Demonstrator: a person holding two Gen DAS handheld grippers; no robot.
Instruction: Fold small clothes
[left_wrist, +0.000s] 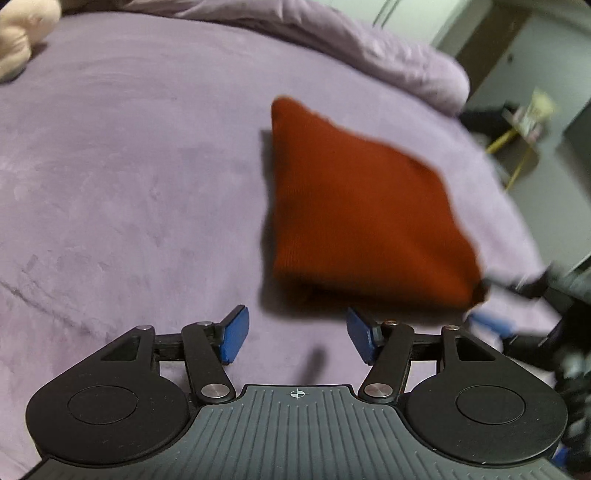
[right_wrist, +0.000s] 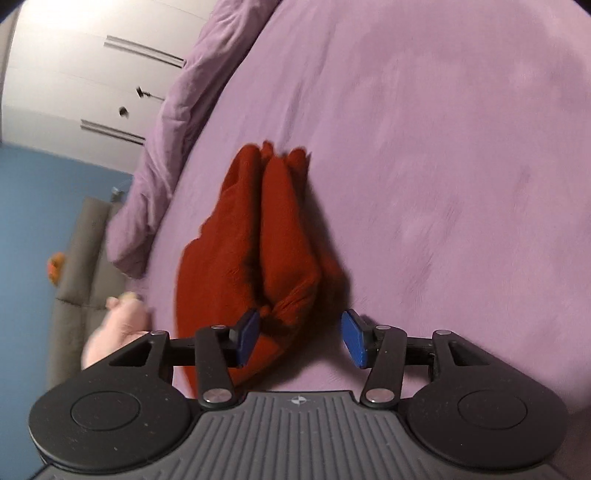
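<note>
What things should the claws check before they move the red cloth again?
1. Left claw open and holding nothing: ok, its blue pads are spread over bare blanket.
2. Right claw open: ok, pads apart, with a bunched corner of the red cloth between them.
3. Right claw really gripping that corner: cannot tell, the left view is blurred there.
4. Red cloth folded neatly: not ok, the right view shows it bunched into ridges.
5. Room on the purple blanket to lay it flat: ok, there is bare blanket beside the cloth.
6. Pink soft toy out of the way: ok, it lies apart from the cloth.
</note>
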